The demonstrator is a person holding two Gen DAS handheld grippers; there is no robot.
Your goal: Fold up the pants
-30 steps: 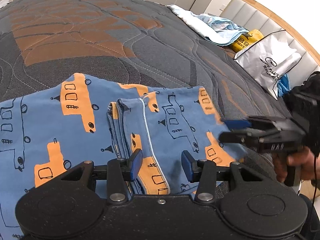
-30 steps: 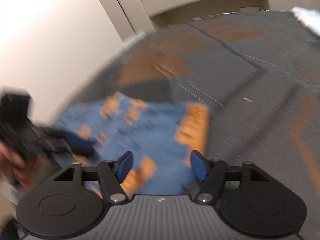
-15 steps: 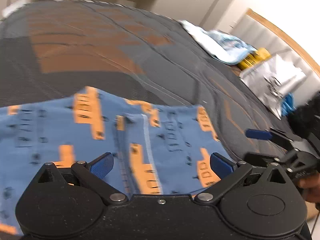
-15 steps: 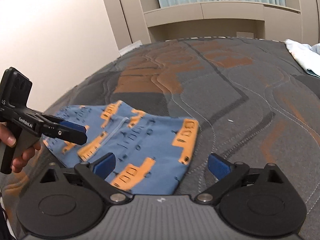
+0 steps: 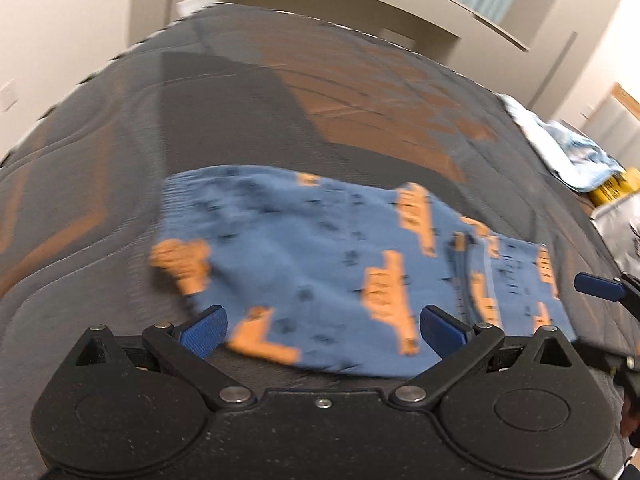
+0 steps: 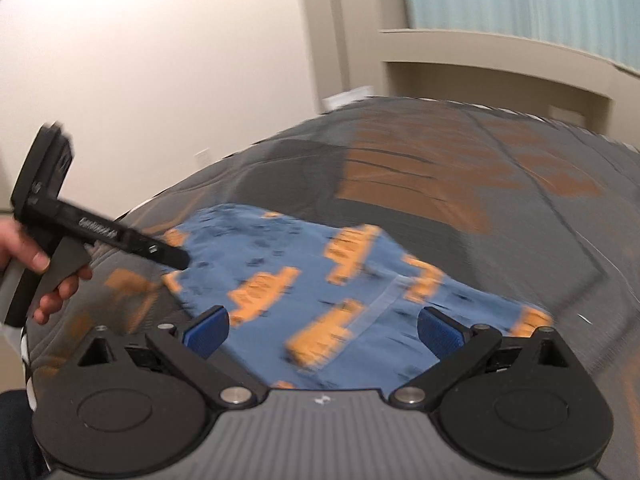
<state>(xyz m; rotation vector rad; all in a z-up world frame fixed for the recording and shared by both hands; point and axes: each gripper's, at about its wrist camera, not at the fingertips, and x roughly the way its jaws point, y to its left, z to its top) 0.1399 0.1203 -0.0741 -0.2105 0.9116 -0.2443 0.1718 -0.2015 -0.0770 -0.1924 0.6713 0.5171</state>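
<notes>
Folded blue pants (image 5: 320,264) with orange trucks are just lying flat on the quilted bed (image 5: 248,112), ahead of both grippers. Left gripper (image 5: 322,330) and right gripper (image 6: 322,330) are spread wide, holding nothing.

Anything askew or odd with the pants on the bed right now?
Nothing damaged or spilled. The blue pants with orange truck print lie folded but skewed on the grey quilted bed cover, their near edge ragged rather than square.

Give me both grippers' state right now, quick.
Left gripper: open, holding nothing; pants lie on the bed.
Right gripper: open, holding nothing.
</notes>
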